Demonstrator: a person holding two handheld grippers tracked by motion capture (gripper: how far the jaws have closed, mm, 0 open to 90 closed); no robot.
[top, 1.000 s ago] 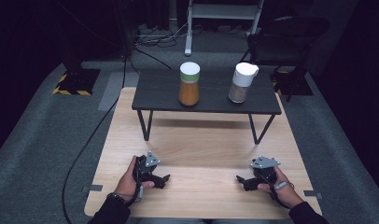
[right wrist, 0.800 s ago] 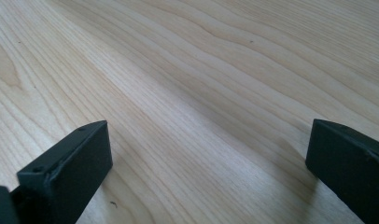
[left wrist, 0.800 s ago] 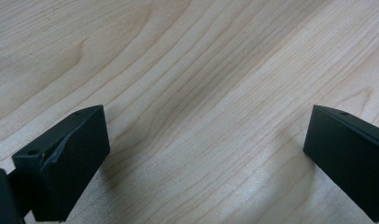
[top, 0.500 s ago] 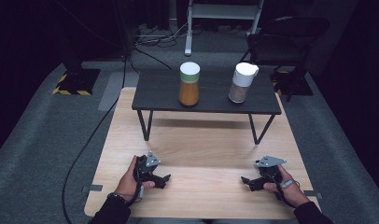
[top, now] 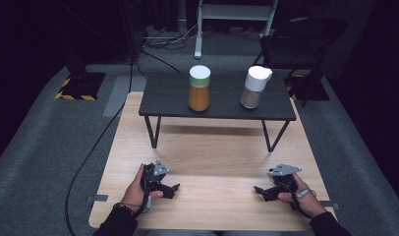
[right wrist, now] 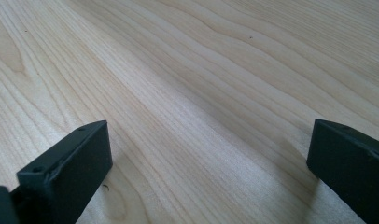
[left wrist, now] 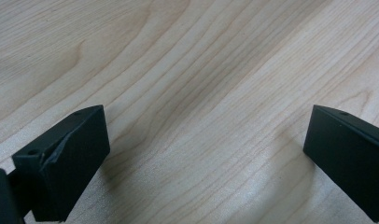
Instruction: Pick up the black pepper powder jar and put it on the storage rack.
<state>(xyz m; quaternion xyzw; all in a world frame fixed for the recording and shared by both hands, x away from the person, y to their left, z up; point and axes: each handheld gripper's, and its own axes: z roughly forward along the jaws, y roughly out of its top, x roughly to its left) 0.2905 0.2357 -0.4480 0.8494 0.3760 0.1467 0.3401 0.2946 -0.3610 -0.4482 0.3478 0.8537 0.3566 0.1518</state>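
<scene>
Two jars stand on a small black raised shelf [top: 168, 105] at the far side of the wooden table [top: 212, 152]. One is an orange-filled jar [top: 199, 89] with a white lid and green band. The other is a grey-filled jar [top: 255, 87] whose white lid sits tilted. My left gripper [top: 173, 188] rests low over the table's near left, held in a hand, jaws wide apart and empty [left wrist: 206, 158]. My right gripper [top: 259, 191] sits at the near right, jaws also wide apart over bare wood [right wrist: 211, 163].
The shelf stands on thin black legs [top: 152, 132] with open space under it. A black cable [top: 92, 152] trails over the grey carpet at the left. A dark chair [top: 305, 39] and a white stand [top: 200, 29] lie beyond the table.
My right gripper has shifted slightly to the right and toward the near edge. The left gripper and both jars have stayed put.
</scene>
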